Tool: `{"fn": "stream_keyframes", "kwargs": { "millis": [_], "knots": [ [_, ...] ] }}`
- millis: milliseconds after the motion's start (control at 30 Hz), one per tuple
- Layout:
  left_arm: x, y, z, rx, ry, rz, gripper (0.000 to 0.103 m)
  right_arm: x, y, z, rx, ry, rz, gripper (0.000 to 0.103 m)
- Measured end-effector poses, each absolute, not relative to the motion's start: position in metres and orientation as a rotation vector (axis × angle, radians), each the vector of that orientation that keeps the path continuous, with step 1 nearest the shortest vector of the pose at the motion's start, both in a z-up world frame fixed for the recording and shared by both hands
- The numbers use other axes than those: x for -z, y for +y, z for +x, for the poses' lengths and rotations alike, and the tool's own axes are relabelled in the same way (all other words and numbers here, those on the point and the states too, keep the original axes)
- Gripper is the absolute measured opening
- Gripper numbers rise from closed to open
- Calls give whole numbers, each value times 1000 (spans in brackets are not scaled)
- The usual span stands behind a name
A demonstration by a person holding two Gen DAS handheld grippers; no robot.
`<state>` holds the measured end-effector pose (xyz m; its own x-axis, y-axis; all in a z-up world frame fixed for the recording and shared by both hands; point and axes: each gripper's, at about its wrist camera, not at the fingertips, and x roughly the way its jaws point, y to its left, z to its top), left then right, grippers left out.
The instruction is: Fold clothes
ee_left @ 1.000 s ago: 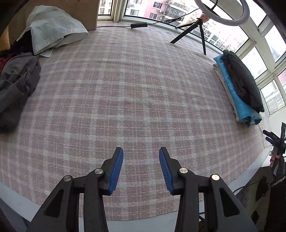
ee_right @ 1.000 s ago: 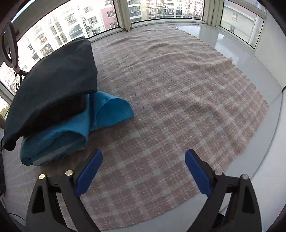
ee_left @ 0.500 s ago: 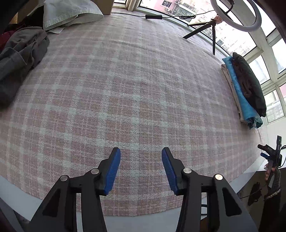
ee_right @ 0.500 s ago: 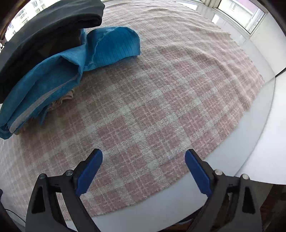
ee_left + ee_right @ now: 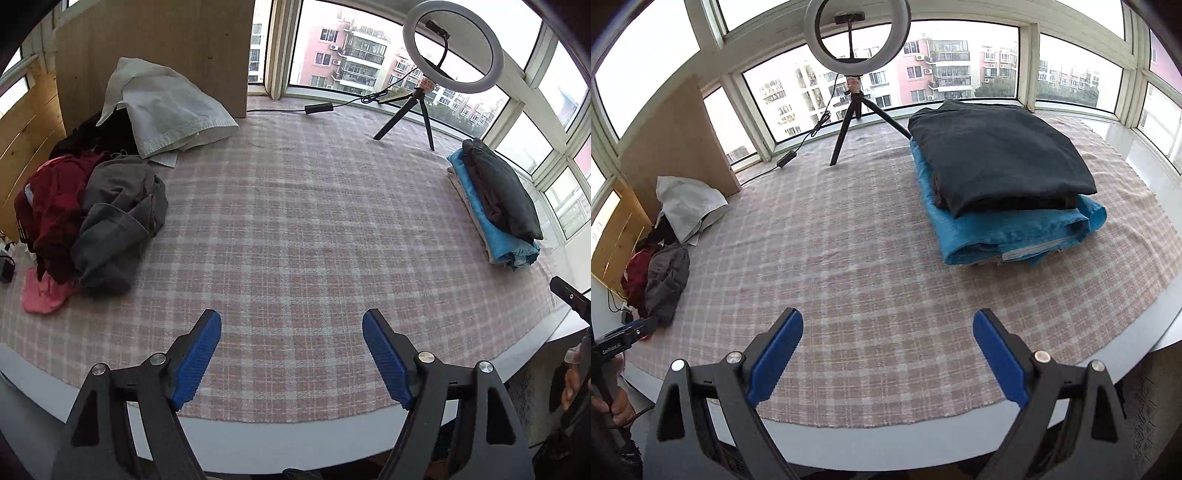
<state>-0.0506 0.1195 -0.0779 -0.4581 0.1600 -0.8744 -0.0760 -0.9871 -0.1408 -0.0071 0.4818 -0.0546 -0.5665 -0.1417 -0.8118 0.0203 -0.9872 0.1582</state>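
Both grippers empty over our plaid cloth (image 5: pixel 295 229).
Left gripper (image 5: pixel 291 354) opening, right gripper (image 5: pixel 888 356) wide; unfolded heap (image 5: pixel 92 221) at nine o'clock, folded stack (image 5: pixel 1001 177) at two.

Crumpled clothes heap (image 5: pixel 92 210) lies far from folded stack (image 5: pixel 1001 181).

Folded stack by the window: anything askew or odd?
Slightly. The dark garment sits square on top, but the blue garment beneath bulges out at the front right corner, with a pale layer poking out underneath. Nothing spilled or damaged.
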Motion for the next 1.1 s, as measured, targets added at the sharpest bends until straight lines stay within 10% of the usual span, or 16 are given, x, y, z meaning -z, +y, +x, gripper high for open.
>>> {"fn": "stream_keyframes", "kwargs": {
  "millis": [1100],
  "knots": [
    [-39, 95, 6, -2505, 113, -1033, 78, 2, 369, 104, 3048, -190, 1278, 94]
  ]
}}
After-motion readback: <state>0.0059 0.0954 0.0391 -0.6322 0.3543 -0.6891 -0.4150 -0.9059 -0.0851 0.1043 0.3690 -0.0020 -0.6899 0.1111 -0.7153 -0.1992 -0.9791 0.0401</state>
